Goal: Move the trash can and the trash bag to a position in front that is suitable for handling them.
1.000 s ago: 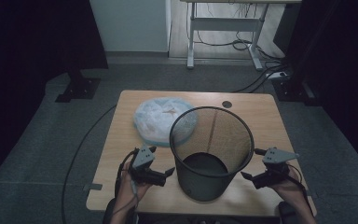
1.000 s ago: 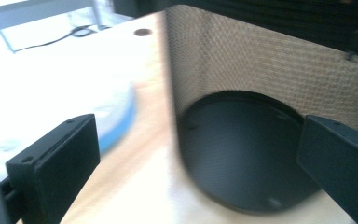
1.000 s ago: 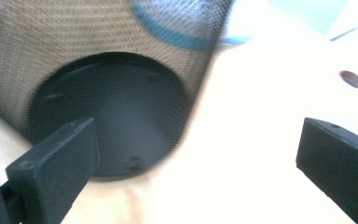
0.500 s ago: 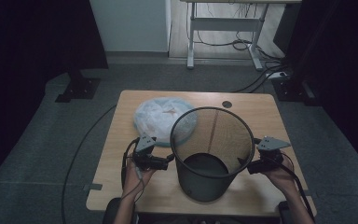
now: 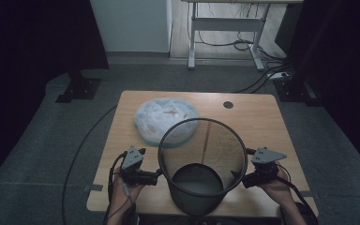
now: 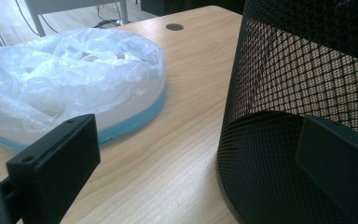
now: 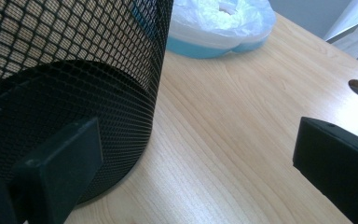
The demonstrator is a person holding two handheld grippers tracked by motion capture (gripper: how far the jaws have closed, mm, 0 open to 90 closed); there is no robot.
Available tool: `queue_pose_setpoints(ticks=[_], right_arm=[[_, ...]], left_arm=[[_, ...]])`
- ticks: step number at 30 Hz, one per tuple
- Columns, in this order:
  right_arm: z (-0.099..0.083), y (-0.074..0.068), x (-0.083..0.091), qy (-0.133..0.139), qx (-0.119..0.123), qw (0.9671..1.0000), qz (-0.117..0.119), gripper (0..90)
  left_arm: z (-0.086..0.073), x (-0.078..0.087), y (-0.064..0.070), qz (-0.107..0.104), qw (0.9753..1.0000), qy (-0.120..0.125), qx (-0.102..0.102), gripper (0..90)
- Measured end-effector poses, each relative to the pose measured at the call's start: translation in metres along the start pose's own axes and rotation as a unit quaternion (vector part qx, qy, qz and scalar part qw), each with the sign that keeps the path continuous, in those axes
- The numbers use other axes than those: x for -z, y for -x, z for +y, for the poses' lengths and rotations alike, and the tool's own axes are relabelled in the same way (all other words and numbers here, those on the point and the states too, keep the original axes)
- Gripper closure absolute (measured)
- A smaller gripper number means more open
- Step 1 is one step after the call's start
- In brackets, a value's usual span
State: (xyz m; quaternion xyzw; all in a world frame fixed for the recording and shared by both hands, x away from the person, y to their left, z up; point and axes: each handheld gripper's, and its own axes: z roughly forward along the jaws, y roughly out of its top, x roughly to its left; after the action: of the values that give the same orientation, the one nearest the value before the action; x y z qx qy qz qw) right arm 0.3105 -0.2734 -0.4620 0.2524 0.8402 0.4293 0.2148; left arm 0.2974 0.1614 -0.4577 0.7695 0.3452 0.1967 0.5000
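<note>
Two spread tongs, left tongs (image 5: 158,174), right tongs (image 5: 236,177), seemingly touching mesh bin (image 5: 201,187) between.

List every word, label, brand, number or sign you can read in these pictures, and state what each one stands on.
No text can be read anywhere.
Black mesh bin: no label or brand on its wall.
White plastic bag with the blue edge: no print that can be made out.
Wooden table: bare wood and a round cable hole, no markings.
Left gripper and right gripper: plain black jaws, no lettering.
</note>
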Motion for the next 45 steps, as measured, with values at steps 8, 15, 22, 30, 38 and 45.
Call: queue_pose_setpoints(ticks=[8, 15, 22, 30, 38, 45], right_arm=[[0.009, 0.029, -0.015, -0.02, -0.065, 0.9976, -0.017, 0.0], [0.025, 0.047, -0.051, -0.038, -0.07, 0.9967, -0.012, 0.0], [0.044, 0.06, -0.089, -0.035, -0.065, 0.9972, -0.011, 0.0], [0.052, 0.068, -0.134, -0.054, -0.066, 0.9963, -0.009, 0.0], [0.065, 0.072, -0.166, -0.06, -0.065, 0.996, -0.014, 0.0], [0.072, 0.081, -0.191, -0.064, -0.077, 0.9948, -0.021, 0.0]], left_arm=[[-0.031, -0.023, -0.019, 0.026, 0.9983, -0.051, 0.007, 0.0], [-0.06, -0.047, -0.031, 0.043, 0.9939, -0.102, -0.01, 0.0], [-0.072, -0.059, -0.034, 0.047, 0.9885, -0.141, -0.029, 0.0], [-0.075, -0.066, -0.034, 0.043, 0.9836, -0.173, -0.029, 0.0], [-0.075, -0.066, -0.036, 0.039, 0.9834, -0.176, -0.021, 0.0], [-0.075, -0.067, -0.037, 0.038, 0.9832, -0.178, -0.016, 0.0]])
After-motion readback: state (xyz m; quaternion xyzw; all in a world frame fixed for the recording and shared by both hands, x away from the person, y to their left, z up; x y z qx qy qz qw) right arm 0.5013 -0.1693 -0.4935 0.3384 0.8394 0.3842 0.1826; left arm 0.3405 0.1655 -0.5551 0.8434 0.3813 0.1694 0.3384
